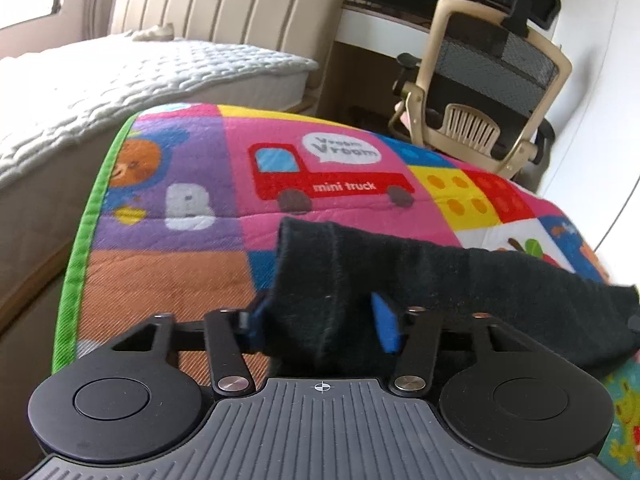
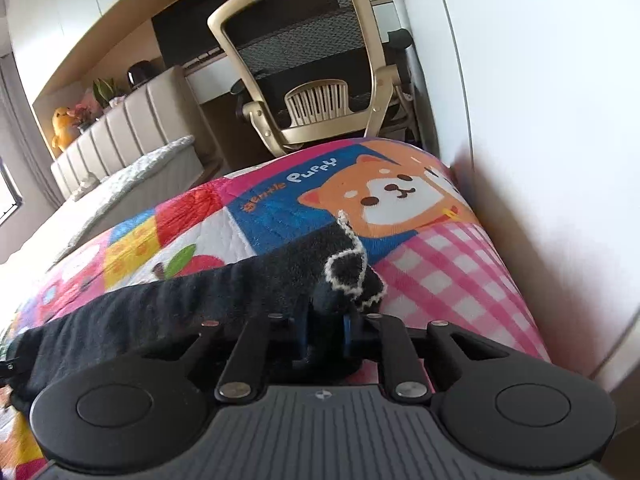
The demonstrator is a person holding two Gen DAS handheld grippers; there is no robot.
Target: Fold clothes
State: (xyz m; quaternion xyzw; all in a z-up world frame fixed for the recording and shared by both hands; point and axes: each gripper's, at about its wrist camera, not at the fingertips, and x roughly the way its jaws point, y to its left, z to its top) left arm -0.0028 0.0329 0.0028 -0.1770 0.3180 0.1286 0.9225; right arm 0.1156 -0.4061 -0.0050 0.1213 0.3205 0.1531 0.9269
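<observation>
A black fleece garment [image 1: 440, 280] lies stretched across a colourful patchwork play mat [image 1: 192, 272]. My left gripper [image 1: 320, 320] is shut on a thick fold at one end of it, with the cloth bunched between the blue pads [image 1: 386, 324]. In the right wrist view the same garment [image 2: 180, 304] runs off to the left. My right gripper [image 2: 327, 334] is shut on its other end, near a white zigzag-stitched edge [image 2: 348, 264]. The stretch between the two grips sags slightly over the play mat [image 2: 440, 280].
A white quilted bed [image 1: 120, 72] with a beige headboard borders the mat's left side. A beige mesh office chair [image 1: 488, 92] and a desk stand beyond the mat's far edge. A white wall [image 2: 540, 120] runs close along the mat's right side.
</observation>
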